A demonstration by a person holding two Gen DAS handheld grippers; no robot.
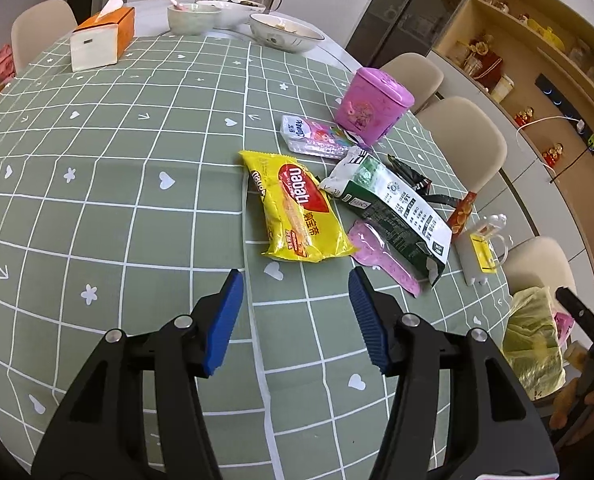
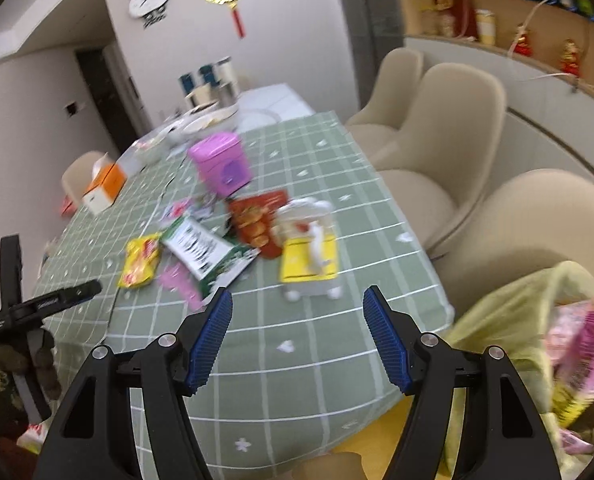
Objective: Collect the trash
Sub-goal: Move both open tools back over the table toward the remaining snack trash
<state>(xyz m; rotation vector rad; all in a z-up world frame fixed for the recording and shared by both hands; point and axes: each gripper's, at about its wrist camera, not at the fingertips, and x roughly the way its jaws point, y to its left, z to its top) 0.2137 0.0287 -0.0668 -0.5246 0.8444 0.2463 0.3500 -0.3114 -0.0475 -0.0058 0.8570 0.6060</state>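
Left gripper (image 1: pixel 295 286): blue ribbed pads apart, nothing between them; it hangs over bare cloth just short of the litter.
Right gripper (image 2: pixel 297 308): pads spread wide, empty, above the near table edge; this view is blurred.
Table (image 1: pixel 97 200): covered with a green cloth with a white grid, small hearts and flowers.
Yellow "nabati" wafer packet (image 1: pixel 297 208): lies flat, nearest the left gripper, ahead of its pads.
Green-and-white printed carton (image 1: pixel 393 208): flattened, just right of the yellow packet, its near end overlapping a pink plastic spoon-shaped piece (image 1: pixel 381 260).
Small tissue pack (image 1: pixel 317 136): clear wrap with a cartoon print, beyond the yellow packet, beside a pink lidded tub (image 1: pixel 371 102).
White blister card with yellow label (image 2: pixel 309 256): near the right table edge, touching a red snack wrapper (image 2: pixel 257 220).
Yellow-green plastic bag (image 2: pixel 509 340): off the table's right corner, mouth open, pink wrappers inside.
Far end: orange tissue box (image 1: pixel 101 38), white bowls (image 1: pixel 285 32), flasks.
Seats: beige chairs (image 2: pixel 457 120) along the right side.
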